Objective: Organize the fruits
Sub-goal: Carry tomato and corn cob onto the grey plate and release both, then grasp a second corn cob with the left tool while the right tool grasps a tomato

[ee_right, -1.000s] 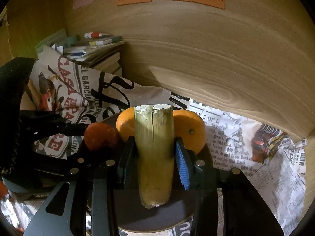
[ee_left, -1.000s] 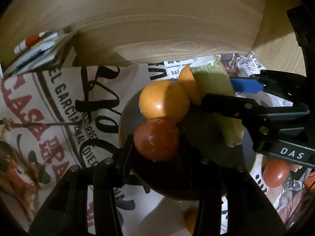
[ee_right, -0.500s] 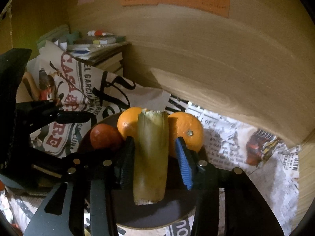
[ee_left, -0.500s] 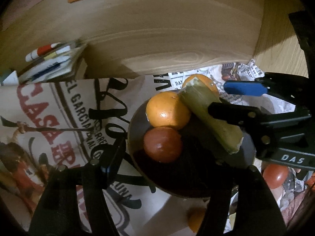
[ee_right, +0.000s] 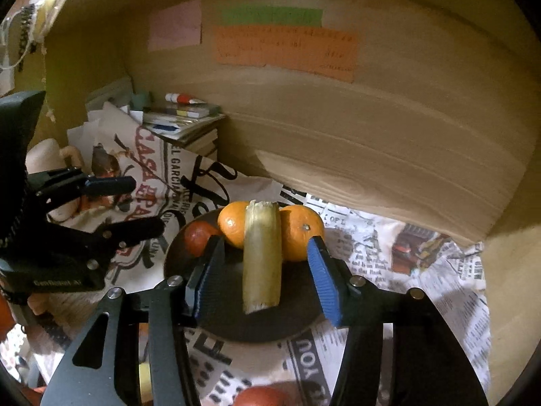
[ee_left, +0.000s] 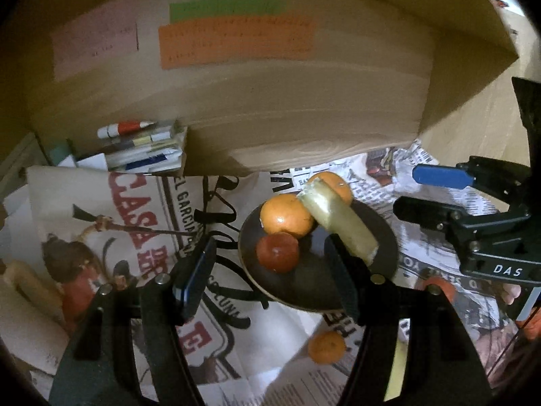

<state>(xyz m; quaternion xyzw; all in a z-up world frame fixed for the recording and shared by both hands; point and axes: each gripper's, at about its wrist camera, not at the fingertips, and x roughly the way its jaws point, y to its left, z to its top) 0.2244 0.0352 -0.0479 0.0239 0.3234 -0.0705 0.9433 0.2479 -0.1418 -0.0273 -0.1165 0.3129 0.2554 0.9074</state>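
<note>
Nearest, in the left wrist view, left gripper [ee_left: 268, 279] spread wide over the near rim of a dark round plate [ee_left: 385, 237], nothing between the pads, the red fruit [ee_left: 277, 252] lying free just beyond them. In the right wrist view, right gripper [ee_right: 260, 277] with blue pads, jaws opening, pads clear of the pale green stalk piece [ee_right: 262, 257] lying lengthwise between them on the plate. Behind the stalk piece, two oranges [ee_right: 233, 225] touching it on either side, toward the plate's far rim. Off the plate, on the newspaper [ee_left: 142, 223] at the plate's near side, one small orange fruit [ee_left: 326, 346]. Printed on the paper, large red "CASA" and black "EL GARCIA"; on the side of the right gripper's body, "DAS" in white. Farther back, at the surface's far left corner, a stack of books [ee_left: 148, 150] with a red-and-white tube [ee_left: 125, 128] on top. Farthest, on the wooden back panel [ee_left: 304, 118], pink, green and orange paper notes [ee_left: 236, 42], handwriting too blurred to read.
</note>
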